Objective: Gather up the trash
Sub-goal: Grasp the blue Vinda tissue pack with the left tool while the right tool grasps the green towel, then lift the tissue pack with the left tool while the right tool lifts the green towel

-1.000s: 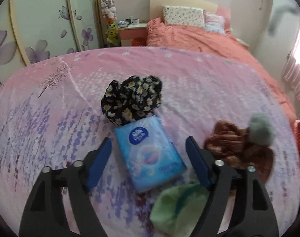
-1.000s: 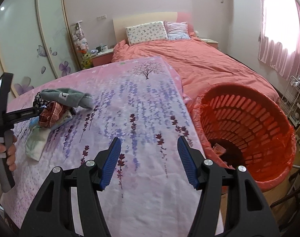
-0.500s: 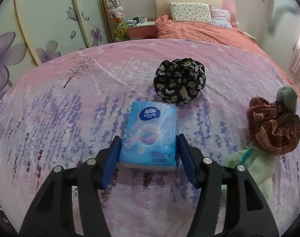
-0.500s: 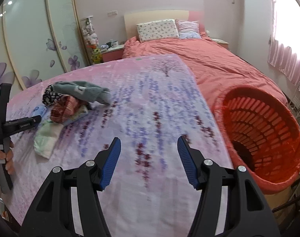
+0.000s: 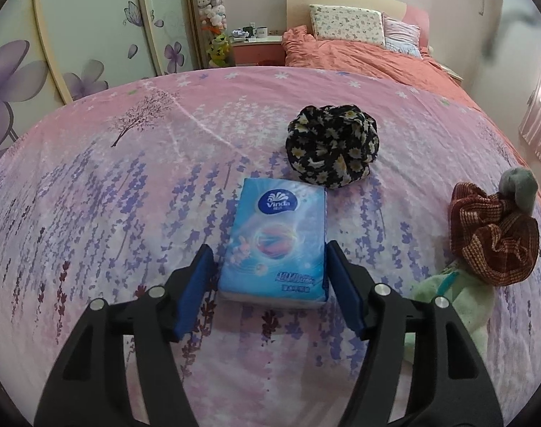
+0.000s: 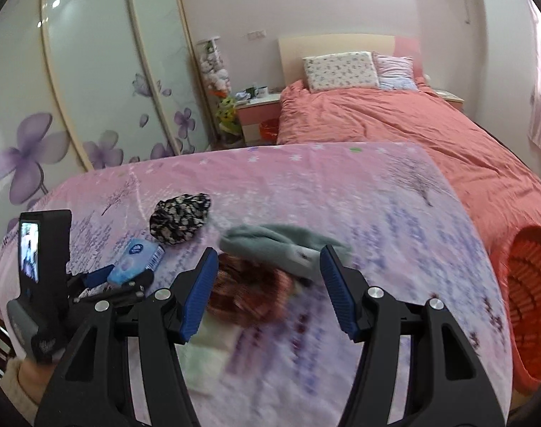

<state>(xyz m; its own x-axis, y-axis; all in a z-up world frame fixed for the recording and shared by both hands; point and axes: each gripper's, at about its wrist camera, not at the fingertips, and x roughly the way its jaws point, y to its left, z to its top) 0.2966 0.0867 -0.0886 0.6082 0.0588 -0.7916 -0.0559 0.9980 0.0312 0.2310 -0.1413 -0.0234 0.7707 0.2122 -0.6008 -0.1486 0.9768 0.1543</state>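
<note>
A blue Vinda tissue pack [image 5: 274, 245] lies flat on the pink flowered sheet [image 5: 128, 192]. My left gripper [image 5: 270, 249] straddles its near end; the jaws are opening, a gap shows at the left pad and the right pad sits right by the pack's edge. From the right wrist view the pack [image 6: 137, 261] and the left gripper [image 6: 124, 277] appear at the lower left. My right gripper [image 6: 268, 254] is open and empty, hovering over a grey cloth [image 6: 263, 242] and a red-brown checked cloth [image 6: 249, 291].
A black daisy-print cloth [image 5: 330, 146] lies just beyond the pack. The checked cloth [image 5: 494, 238], grey cloth [image 5: 519, 185] and a pale green cloth [image 5: 451, 302] pile up on the right. An orange laundry basket [image 6: 530, 306] stands off the sheet's right edge. A hand [image 6: 25, 373] holds the left tool.
The left gripper slid up around the tissue pack, closed in on it, then eased apart slightly. The right gripper swung left from the basket to the cloth pile.
</note>
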